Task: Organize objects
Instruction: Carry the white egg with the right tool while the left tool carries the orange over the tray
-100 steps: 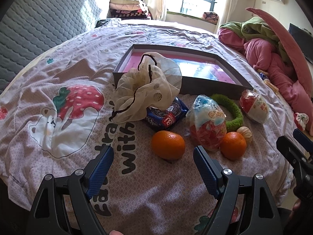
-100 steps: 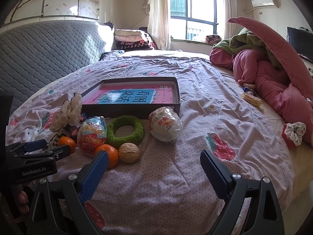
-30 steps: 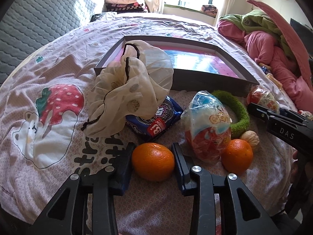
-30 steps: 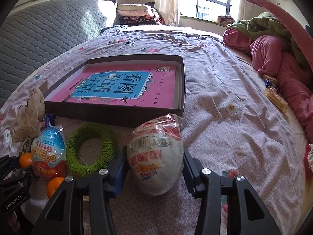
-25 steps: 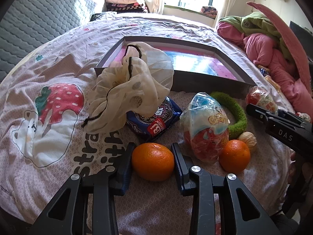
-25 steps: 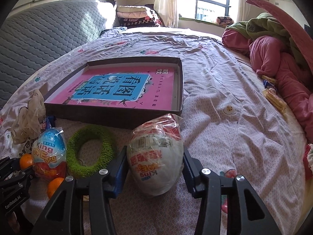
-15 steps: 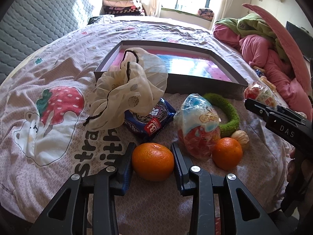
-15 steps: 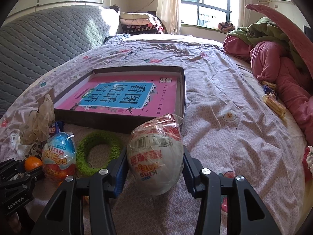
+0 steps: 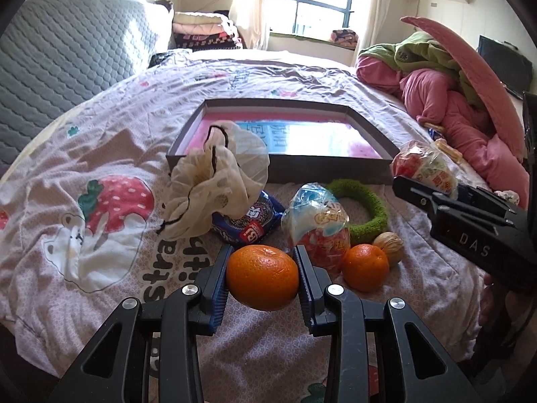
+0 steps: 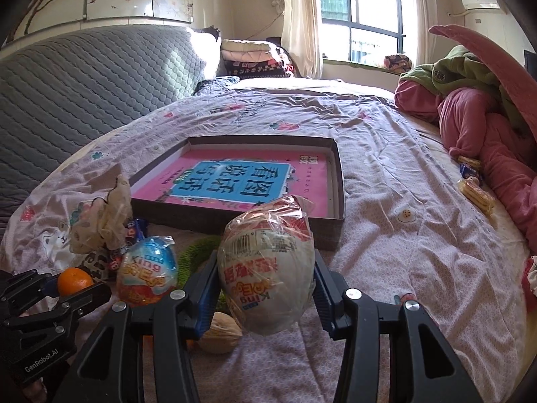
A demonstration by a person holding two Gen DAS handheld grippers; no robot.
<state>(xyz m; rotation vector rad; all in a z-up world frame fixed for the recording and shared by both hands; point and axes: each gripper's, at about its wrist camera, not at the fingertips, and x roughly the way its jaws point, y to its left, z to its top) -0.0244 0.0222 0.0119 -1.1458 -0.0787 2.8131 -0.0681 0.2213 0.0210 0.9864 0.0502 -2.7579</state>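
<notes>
Orange and round, a tangerine (image 9: pixel 262 278) sits clamped between the blue pads of the left gripper (image 9: pixel 262 283) in the left wrist view, raised a little above the patterned bedsheet (image 9: pixel 100 127). Just beyond it lie a second tangerine (image 9: pixel 365 267), a walnut (image 9: pixel 389 248), a blue-topped toy egg (image 9: pixel 317 220) in clear wrap, a green fuzzy ring (image 9: pixel 364 206), a blue biscuit packet (image 9: pixel 250 221) and a cream drawstring pouch (image 9: pixel 214 181) slumped over the packet. Behind these stands a shallow grey box (image 9: pixel 329 168) with a pink lining. At the right edge the right gripper's black body crosses the frame, with a red-and-white wrapped egg (image 9: pixel 424 168) at its tip.

Seen from the right wrist, that red-and-white egg (image 10: pixel 266 265) fills the middle, squeezed from both sides by the right gripper (image 10: pixel 265 282) and held clear of the sheet. The grey box (image 10: pixel 241 215) lies directly ahead, its pink and blue printed bottom showing. To the left rest the blue-topped egg (image 10: pixel 147 273), the pouch (image 10: pixel 107 218) and part of the green ring (image 10: pixel 194 255); the walnut (image 10: pixel 220 332) lies below the left pad. At the lower left the left gripper (image 10: pixel 72 283) shows with its tangerine (image 10: pixel 74 280). A heap of pink and green bedding (image 10: pixel 480 107) rises at the right.
</notes>
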